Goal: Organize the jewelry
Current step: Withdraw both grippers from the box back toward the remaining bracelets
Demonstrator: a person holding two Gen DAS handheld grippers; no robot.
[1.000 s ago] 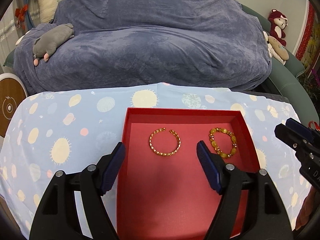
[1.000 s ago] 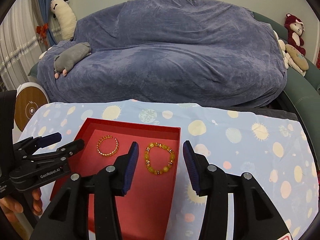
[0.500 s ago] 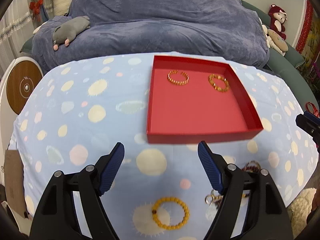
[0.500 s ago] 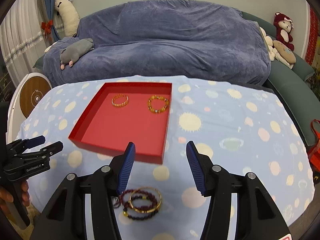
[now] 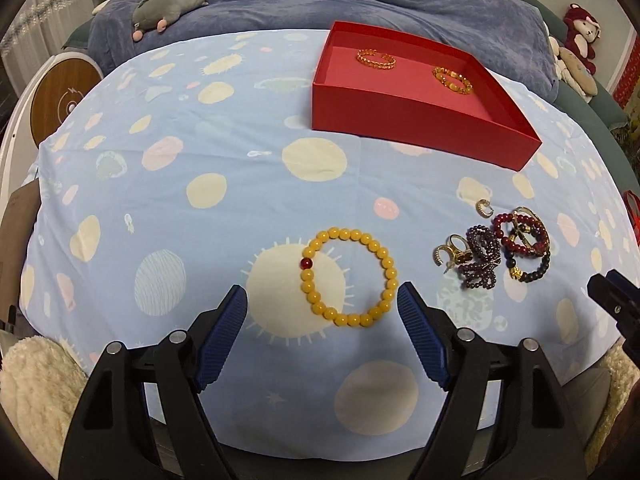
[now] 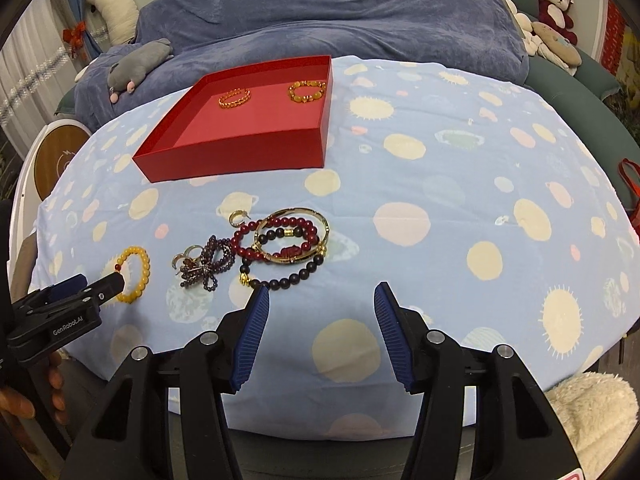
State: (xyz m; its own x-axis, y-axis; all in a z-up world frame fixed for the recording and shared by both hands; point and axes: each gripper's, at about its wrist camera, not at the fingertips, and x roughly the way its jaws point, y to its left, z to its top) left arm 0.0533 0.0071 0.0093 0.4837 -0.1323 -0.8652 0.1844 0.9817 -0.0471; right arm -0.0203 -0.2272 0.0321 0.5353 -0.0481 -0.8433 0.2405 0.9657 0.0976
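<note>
A red tray (image 5: 420, 120) (image 6: 240, 160) stands at the far side of the spotted blue cloth, holding a gold bangle (image 5: 376, 59) and an amber bead bracelet (image 5: 453, 80). A yellow bead bracelet (image 5: 350, 278) (image 6: 134, 274) lies on the cloth just ahead of my left gripper (image 5: 322, 296) (image 6: 92, 284), which is open and above it. A heap of dark red, purple and black bead bracelets, a gold bangle and rings (image 5: 508, 244) (image 6: 280, 244) lies just beyond my right gripper (image 6: 322, 290) (image 5: 604, 284). That gripper is open with nothing between its fingers.
A sofa under a blue-grey blanket (image 6: 340, 20) runs behind the table, with a grey plush (image 5: 168, 2) and other toys on it. A round wood-topped disc (image 5: 60, 100) stands at the left. The table's near edge is right below both grippers, with cream fleece (image 6: 592, 412) beside it.
Both grippers have drawn back from over the red tray to the near side of the table and sunk lower. The loose jewellery has come into view. The right jaws stand a little wider.
</note>
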